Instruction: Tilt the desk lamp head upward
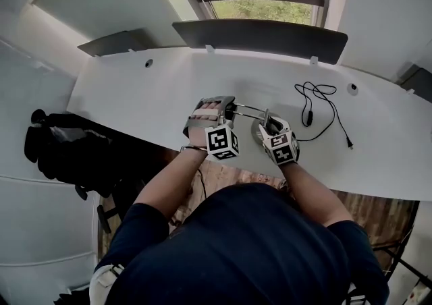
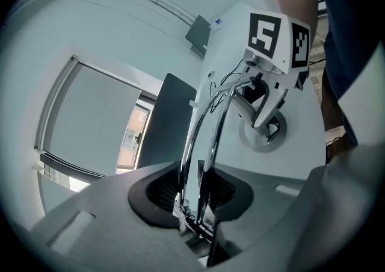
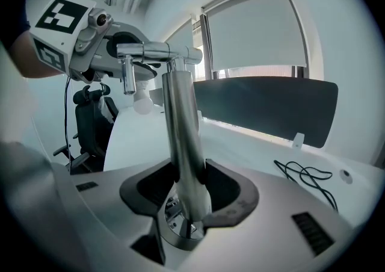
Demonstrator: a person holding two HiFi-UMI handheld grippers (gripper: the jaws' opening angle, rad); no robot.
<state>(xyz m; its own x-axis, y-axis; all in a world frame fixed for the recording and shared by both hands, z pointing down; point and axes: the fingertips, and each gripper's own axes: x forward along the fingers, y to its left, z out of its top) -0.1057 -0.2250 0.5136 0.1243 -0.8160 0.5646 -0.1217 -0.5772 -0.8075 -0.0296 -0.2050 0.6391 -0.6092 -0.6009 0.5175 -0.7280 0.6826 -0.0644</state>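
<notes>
- I'm clamping the right gripper (image 3: 187, 195) round the upright post (image 3: 180, 132) of the desk lamp (image 1: 253, 118), at the near edge of the white desk (image 1: 135, 94)
- I'm pinching the lamp's twin chrome rods (image 2: 207, 126) with the left gripper (image 2: 198, 195), just left of the post
- A black cable (image 1: 317, 104) is lying farther back on the right

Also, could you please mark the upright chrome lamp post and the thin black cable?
Upright chrome lamp post (image 3: 185, 144), right gripper view: the middle of its shaft.
Thin black cable (image 1: 308, 119), head view: the thicker lump along it.
</notes>
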